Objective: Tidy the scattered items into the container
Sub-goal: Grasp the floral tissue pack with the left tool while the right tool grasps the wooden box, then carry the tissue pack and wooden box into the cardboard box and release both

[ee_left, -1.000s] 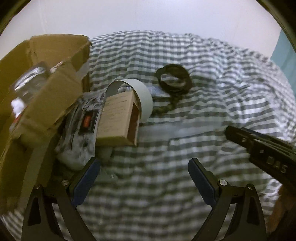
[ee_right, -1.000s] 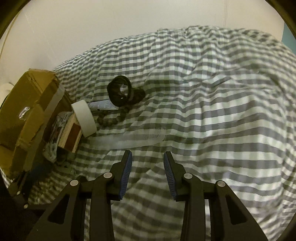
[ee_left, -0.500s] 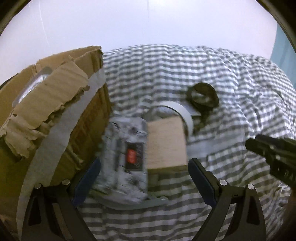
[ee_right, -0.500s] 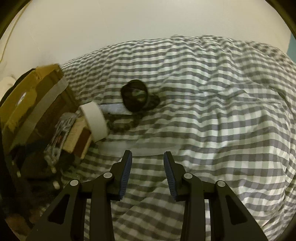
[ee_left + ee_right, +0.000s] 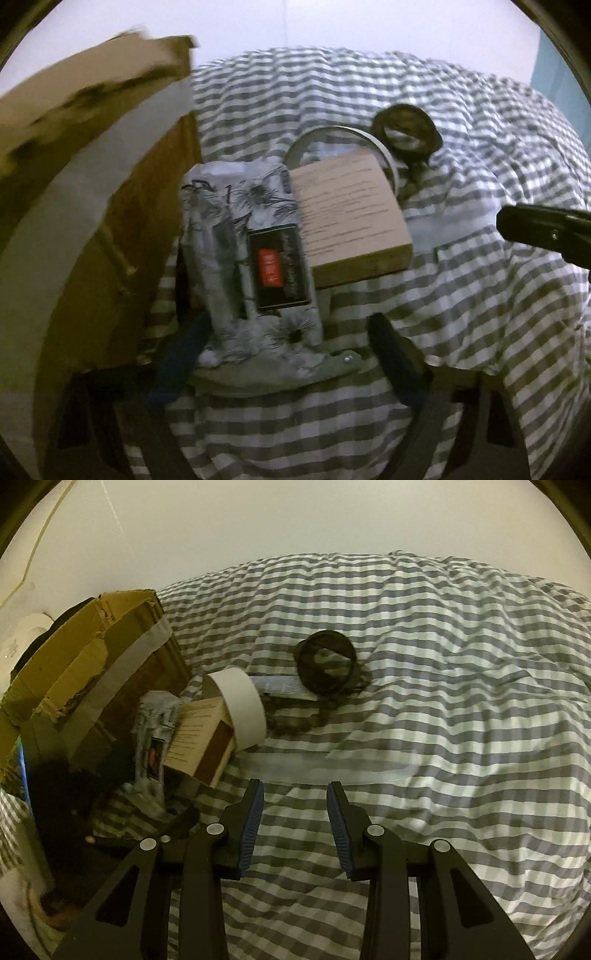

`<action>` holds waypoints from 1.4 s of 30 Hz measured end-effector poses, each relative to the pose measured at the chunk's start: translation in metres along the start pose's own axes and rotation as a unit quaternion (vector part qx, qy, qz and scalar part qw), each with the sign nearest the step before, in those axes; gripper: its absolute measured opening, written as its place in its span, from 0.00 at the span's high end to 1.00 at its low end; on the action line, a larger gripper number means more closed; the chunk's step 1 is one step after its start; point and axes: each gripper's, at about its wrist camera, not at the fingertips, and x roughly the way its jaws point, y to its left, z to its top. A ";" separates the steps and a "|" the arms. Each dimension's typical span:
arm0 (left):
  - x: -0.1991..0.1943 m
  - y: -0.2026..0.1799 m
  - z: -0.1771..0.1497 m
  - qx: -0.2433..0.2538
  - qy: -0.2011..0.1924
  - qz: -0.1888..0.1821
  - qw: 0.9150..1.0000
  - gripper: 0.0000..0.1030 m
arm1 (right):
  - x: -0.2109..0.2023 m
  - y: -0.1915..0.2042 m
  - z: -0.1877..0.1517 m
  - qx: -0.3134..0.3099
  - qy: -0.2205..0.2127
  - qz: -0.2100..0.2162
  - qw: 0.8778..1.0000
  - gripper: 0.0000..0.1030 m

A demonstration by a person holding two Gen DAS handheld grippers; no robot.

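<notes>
The left tool (image 5: 284, 354) is closing around the floral packet (image 5: 255, 258), its pads not yet pressing, with the cardboard box (image 5: 92, 192) at nine o'clock. The right tool (image 5: 294, 825) hangs part-open and empty over the checked bed (image 5: 443, 738).

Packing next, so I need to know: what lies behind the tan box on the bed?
A white tape roll leans behind the tan box, with a black ring farther back. The roll's lower part is hidden.

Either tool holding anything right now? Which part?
Nothing held. Left tool is closing around the near end of the floral packet, pads not yet pressing. Right tool is empty.
</notes>
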 end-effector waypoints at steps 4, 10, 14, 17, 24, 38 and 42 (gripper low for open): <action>-0.006 0.026 -0.001 -0.056 -0.010 -0.027 0.998 0.46 | 0.008 0.007 0.003 0.008 0.008 0.029 1.000 0.63; -0.006 0.026 -0.001 -0.057 -0.016 -0.018 0.998 0.47 | 0.030 0.023 0.014 0.051 0.024 0.105 0.993 0.45; -0.006 0.023 -0.003 -0.059 -0.016 -0.007 0.998 0.51 | 0.054 0.033 0.015 0.071 0.045 0.125 0.989 0.45; -0.003 0.024 -0.001 -0.061 -0.016 0.003 0.998 0.58 | 0.072 0.036 0.016 0.095 0.062 0.143 0.983 0.46; -0.007 0.023 -0.005 -0.053 -0.019 0.020 0.998 0.78 | 0.060 0.033 0.017 0.115 0.048 0.158 0.980 0.62; -0.045 0.017 -0.018 -0.080 -0.011 -0.015 0.997 0.85 | -0.039 0.018 0.017 -0.008 0.038 0.037 0.999 0.66; -0.035 0.009 -0.014 -0.070 0.001 -0.010 0.997 0.85 | -0.036 0.015 0.020 -0.010 0.034 0.019 0.999 0.66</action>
